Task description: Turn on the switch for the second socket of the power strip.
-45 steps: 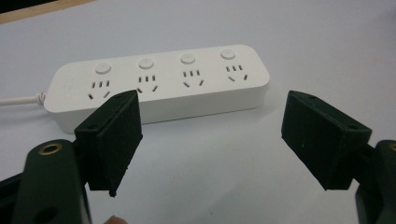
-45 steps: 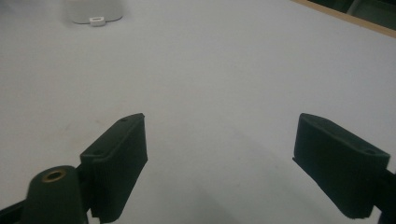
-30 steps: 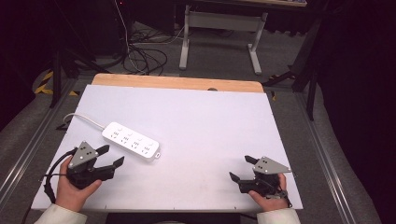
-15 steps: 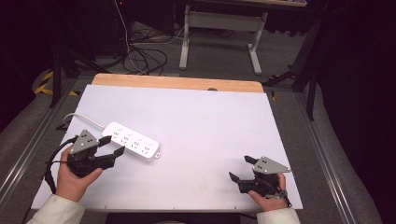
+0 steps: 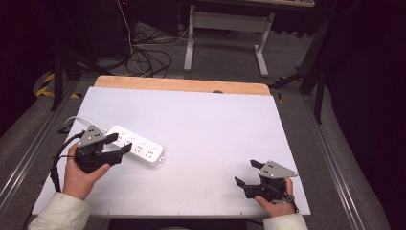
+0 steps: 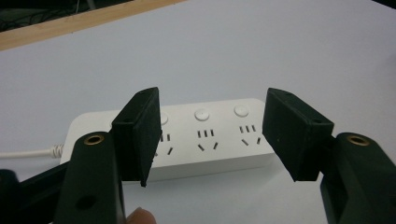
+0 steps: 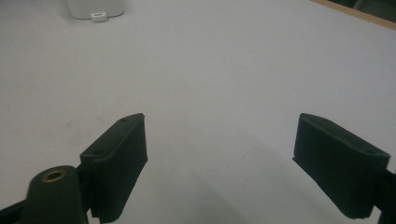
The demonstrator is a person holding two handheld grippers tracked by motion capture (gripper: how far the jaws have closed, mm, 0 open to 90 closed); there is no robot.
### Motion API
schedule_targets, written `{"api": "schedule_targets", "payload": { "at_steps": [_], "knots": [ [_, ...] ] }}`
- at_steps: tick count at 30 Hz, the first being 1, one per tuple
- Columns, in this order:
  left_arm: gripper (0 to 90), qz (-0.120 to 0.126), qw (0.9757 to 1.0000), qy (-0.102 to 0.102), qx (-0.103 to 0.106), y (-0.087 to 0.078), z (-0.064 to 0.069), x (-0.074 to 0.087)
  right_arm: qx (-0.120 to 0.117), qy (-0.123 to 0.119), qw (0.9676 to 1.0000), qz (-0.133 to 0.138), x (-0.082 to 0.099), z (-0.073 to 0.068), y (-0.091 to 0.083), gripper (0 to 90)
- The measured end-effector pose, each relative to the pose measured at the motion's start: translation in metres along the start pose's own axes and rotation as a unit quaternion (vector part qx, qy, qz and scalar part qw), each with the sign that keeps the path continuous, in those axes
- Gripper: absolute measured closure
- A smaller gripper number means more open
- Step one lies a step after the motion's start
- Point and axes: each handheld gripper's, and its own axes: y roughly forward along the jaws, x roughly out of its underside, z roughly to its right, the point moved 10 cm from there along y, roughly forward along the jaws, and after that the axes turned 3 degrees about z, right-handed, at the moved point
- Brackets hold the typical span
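Beside left claw (image 5: 120, 143), white power strip (image 5: 139, 147)

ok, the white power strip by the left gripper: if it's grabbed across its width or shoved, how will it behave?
The power strip looks like a rigid plastic bar lying flat, so it should lift without sagging and not roll or tip. Its smooth casing may slip in the left gripper, whose jaws stand open around it. The cord off one end looks floppy and would likely drag, turning the strip if pushed.
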Motion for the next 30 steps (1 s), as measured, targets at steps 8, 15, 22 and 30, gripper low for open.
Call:
{"api": "schedule_targets", "payload": {
  "at_steps": [8, 15, 22, 30],
  "knots": [
    [67.9, -0.020, 0.9998, 0.001, -0.001, 0.011, -0.006, -0.001, -0.002, -0.002, 1.0000, -0.002, 0.000, 0.000, 0.001, 17.7],
    [89.8, -0.027, 0.9996, 0.006, -0.007, 0.021, -0.011, -0.002, -0.002, -0.005, 1.0000, -0.002, 0.000, -0.001, 0.001, 17.7],
    [90.0, -0.036, 0.9990, 0.011, -0.024, 0.031, -0.014, -0.003, -0.002, -0.005, 1.0000, -0.002, 0.000, -0.001, 0.001, 17.8],
    [89.9, -0.048, 0.9984, -0.016, -0.024, 0.047, -0.025, 0.001, -0.003, -0.005, 1.0000, -0.002, 0.001, -0.001, 0.001, 17.8]
  ]
}}
